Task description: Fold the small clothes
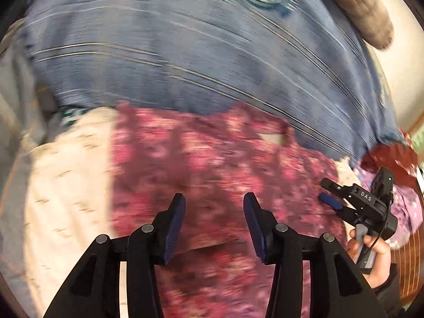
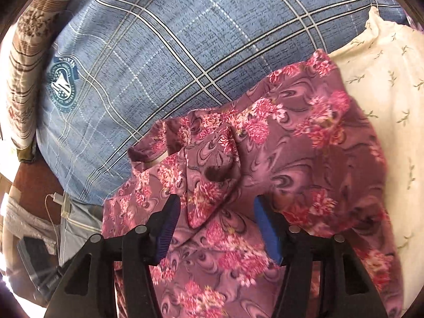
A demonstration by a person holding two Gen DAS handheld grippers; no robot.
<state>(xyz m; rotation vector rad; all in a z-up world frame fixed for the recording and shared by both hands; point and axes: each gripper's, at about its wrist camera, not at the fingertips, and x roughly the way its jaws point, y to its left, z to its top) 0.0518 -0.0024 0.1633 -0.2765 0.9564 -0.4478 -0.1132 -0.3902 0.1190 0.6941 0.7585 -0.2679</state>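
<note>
Pink floral garment [image 2: 278, 159] crumpled on blue plaid bedspread [image 2: 159, 53], folding barely begun. Left tool [image 1: 214, 212] and right tool [image 2: 216, 212] both spread apart, empty, garment at twelve o'clock.

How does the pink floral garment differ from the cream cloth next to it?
The floral garment is mauve with dense pink flower clusters and swirls; the cream cloth is pale with sparse small green sprigs. The garment is rumpled, with a folded flap sticking up in front of the right gripper; the cloth lies smoother. The garment lies partly over the cloth's edge. Both rest on the blue plaid bedding.
</note>
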